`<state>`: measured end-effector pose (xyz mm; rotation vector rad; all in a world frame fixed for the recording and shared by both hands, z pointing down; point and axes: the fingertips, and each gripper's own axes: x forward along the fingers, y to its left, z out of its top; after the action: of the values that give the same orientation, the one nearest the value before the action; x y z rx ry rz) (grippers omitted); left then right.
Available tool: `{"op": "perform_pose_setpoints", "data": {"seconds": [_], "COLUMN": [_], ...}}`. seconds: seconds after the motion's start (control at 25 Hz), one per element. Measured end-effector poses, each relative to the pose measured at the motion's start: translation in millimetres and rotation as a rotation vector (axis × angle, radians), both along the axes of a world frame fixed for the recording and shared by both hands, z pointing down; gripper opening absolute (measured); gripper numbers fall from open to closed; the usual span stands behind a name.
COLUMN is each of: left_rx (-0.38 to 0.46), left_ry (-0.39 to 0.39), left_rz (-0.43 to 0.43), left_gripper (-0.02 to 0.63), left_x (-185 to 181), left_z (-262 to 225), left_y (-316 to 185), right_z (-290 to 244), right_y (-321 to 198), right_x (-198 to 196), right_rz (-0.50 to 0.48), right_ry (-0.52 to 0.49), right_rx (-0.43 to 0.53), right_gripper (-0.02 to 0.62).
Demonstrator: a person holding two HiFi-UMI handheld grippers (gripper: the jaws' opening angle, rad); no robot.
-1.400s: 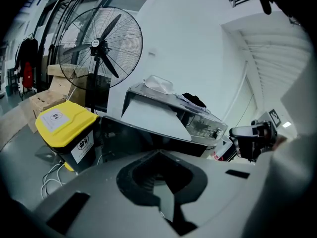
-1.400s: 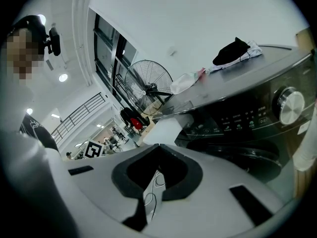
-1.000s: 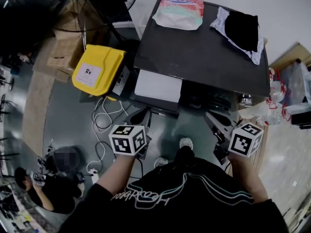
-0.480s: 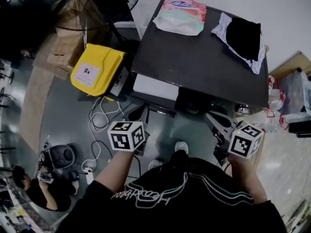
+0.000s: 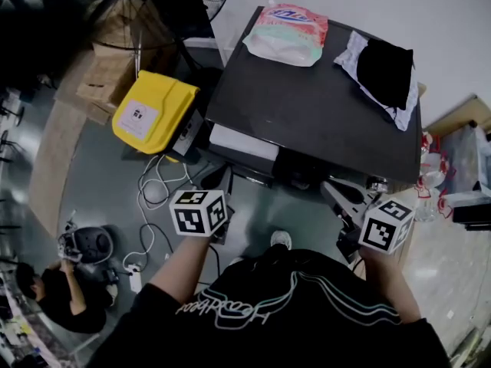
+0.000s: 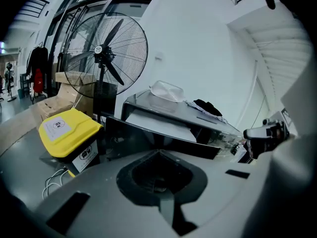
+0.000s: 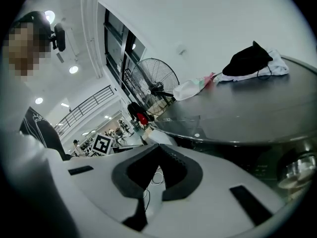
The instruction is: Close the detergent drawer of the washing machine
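Detergent drawer (image 5: 244,140) jutting from washing machine (image 5: 322,106); left tongs (image 6: 158,155), right tongs (image 7: 157,145) clenched empty before it, likely for pushing.

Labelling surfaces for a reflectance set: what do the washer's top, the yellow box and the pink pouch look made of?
Washer's top: dark and glossy, probably glass or plastic; it shows a sheen. Yellow box: smooth moulded plastic, likely. Pink pouch: soft, crinkled plastic film.
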<state>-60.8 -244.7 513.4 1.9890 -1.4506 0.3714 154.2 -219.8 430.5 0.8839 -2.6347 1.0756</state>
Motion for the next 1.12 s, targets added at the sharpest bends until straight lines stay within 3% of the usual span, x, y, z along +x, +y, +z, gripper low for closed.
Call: {"op": "perform_pose_setpoints", "data": {"seconds": [0.6,1.12], "left_rx": [0.007,0.035], "left_ry": [-0.021,-0.028], "left_rz": [-0.041,-0.021], "left_gripper": [0.021,0.021], "left_x": [3,5], "left_z": [0,0], "left_y": [-20,-33], "right_z": [-11,-11], "right_y": [-10,-27], "right_x": [9,12], "right_rz": [-0.03,-0.051], "right_ry": [0.005,-0.001], "right_rx": [0.037,0.056], "right_gripper": [0.028,0.028]}}
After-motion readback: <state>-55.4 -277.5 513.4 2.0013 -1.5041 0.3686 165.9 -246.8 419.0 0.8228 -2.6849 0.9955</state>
